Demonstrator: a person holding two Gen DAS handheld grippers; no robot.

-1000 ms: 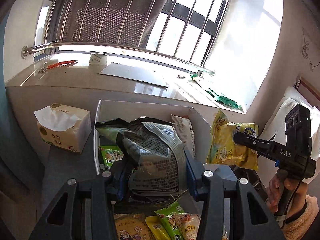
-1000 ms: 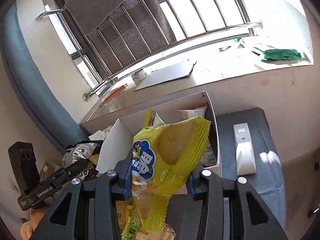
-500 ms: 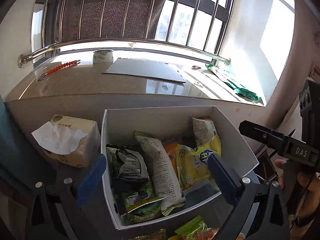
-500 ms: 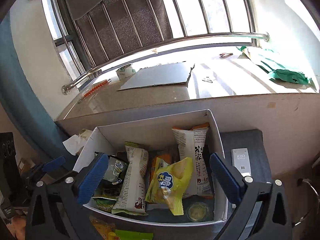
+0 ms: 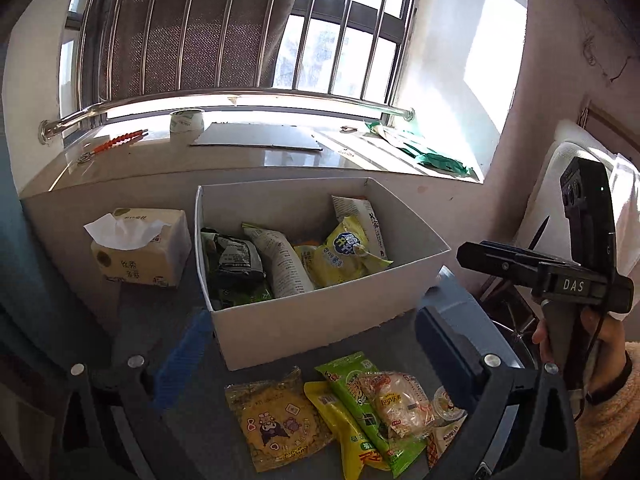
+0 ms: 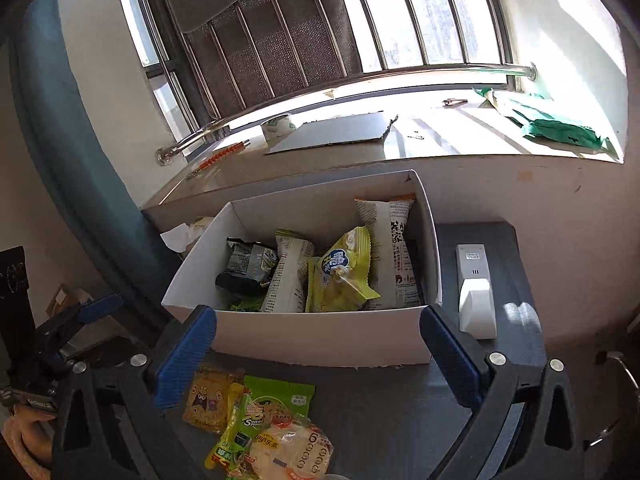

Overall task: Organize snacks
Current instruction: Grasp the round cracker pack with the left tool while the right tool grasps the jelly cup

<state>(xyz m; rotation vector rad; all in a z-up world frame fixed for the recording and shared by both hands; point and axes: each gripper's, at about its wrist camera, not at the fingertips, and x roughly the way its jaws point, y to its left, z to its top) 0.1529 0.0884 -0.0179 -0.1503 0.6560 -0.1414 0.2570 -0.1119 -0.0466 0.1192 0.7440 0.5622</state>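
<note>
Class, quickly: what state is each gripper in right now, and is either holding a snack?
Left gripper: open, holding nothing.
Right gripper: open, holding nothing.

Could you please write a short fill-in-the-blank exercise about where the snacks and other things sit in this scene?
1. The yellow bag lies inside the white ____.
2. The tissue pack stands to the ____ of the box in the left wrist view.
3. Both grippers, left and right, have their jaws ____.
4. The remote is ____ in colour.

Missing words: box; left; open; white
</note>
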